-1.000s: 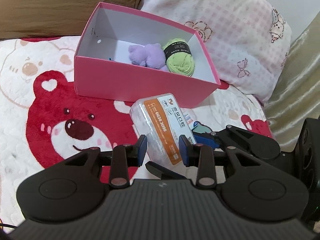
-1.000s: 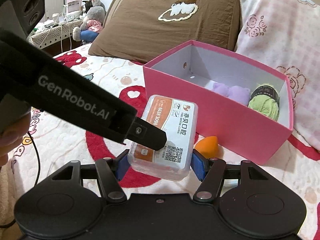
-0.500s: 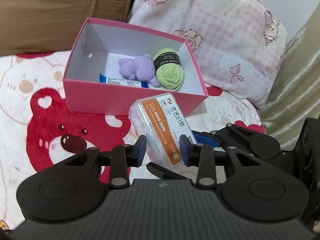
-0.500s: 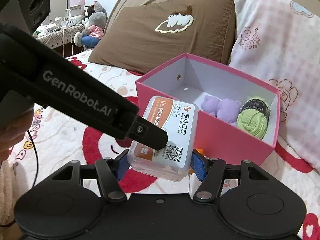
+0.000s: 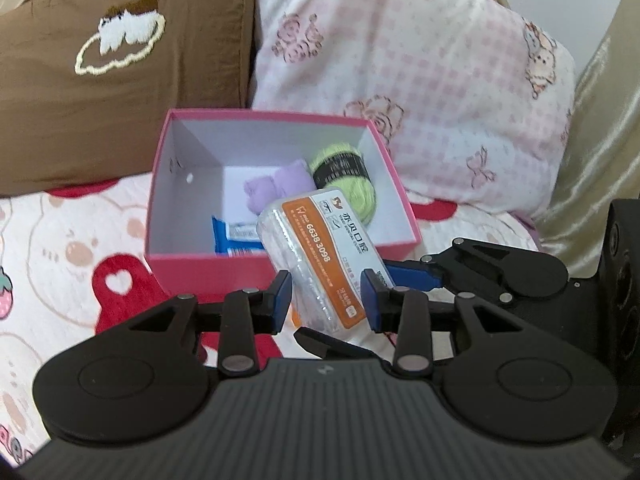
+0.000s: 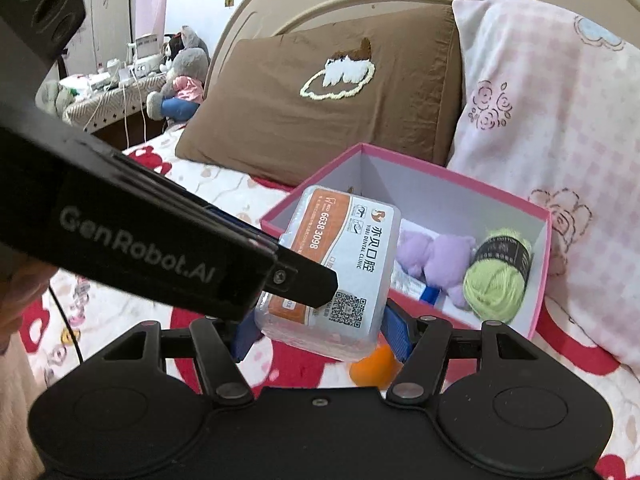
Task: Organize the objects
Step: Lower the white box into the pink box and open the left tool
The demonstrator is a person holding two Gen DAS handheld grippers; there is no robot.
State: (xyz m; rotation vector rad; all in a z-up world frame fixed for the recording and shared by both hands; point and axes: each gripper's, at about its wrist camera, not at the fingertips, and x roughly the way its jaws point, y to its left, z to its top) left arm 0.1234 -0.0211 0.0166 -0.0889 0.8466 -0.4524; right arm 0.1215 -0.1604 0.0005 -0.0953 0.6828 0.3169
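On a bed with cartoon-bear bedding, both tools, left and right, clamp a clear dental-clinic case, raised at the near wall of an open pink box of yarn.

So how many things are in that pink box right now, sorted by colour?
Purple: 1, plush toy
Green: 1, yarn ball
Blue: 1, packet
Total: 3 in the box. The clear case is held above the rim, not inside.
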